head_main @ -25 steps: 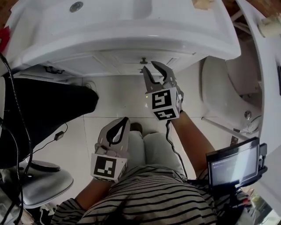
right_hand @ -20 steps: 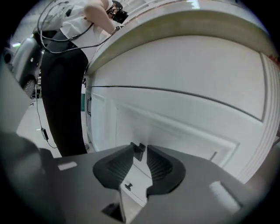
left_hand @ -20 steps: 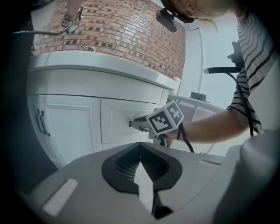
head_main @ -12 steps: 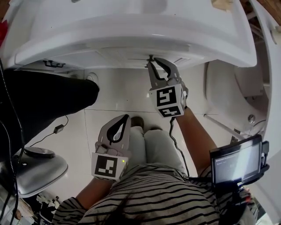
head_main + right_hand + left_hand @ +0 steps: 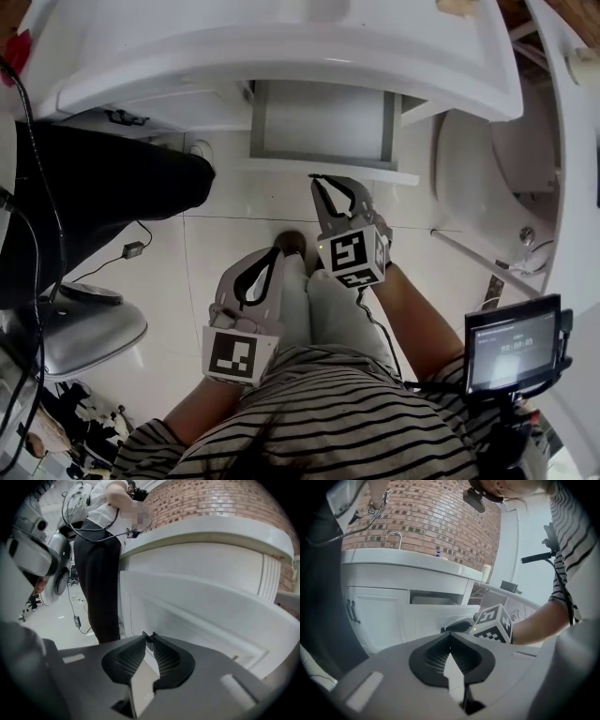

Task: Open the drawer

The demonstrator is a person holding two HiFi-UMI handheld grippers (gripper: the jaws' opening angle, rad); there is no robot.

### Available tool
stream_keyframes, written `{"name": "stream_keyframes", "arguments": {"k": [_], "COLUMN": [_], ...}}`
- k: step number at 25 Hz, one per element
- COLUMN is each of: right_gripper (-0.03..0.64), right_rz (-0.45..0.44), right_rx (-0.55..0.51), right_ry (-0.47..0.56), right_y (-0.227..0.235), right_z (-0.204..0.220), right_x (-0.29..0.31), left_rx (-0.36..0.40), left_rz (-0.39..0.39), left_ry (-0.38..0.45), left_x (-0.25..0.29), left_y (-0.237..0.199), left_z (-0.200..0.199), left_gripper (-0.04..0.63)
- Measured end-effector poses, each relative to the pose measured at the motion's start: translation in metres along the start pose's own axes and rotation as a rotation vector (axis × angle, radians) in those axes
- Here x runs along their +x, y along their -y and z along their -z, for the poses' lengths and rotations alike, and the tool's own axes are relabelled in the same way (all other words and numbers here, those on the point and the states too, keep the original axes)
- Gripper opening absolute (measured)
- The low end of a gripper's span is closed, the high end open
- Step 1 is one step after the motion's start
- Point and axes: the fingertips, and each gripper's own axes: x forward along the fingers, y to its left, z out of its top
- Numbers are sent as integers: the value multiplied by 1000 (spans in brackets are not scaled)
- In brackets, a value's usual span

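So, our drawer (image 5: 375, 172) sits pulled well out from under the counter (image 5: 281, 56). Its front faces us, and its slide axis runs straight from the cabinet toward our knees. Our right gripper (image 5: 320, 180) is right at the middle of that front, jaws pinched nearly together on what looks like the little knob (image 5: 149, 640). Our left gripper (image 5: 269, 256) hangs over our lap, fully closed and empty, well apart from the drawer. We reckon any more pull goes straight toward us, and it's a right-gripper job.
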Motion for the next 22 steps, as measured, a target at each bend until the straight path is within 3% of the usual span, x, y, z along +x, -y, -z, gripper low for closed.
{"name": "stream_keyframes", "arguments": {"k": [7, 15, 18, 22], "right_gripper": [49, 48, 2, 2], "right_rz": [-39, 17, 113, 81], "right_rx": [6, -5, 66, 130], "right_ry": [-30, -62, -61, 29], "right_y": [-51, -52, -42, -44], "right_z": [32, 32, 19, -42], "right_x": [-37, -44, -79, -170], "left_rx": [3, 31, 55, 117], "left_rz": [2, -13, -29, -77], "left_ry": [-13, -25, -42, -30], "left_x": [-26, -53, -71, -112], "left_y": [20, 27, 28, 33], "left_z": [15, 20, 9, -28], "left_gripper": [15, 15, 15, 15]}}
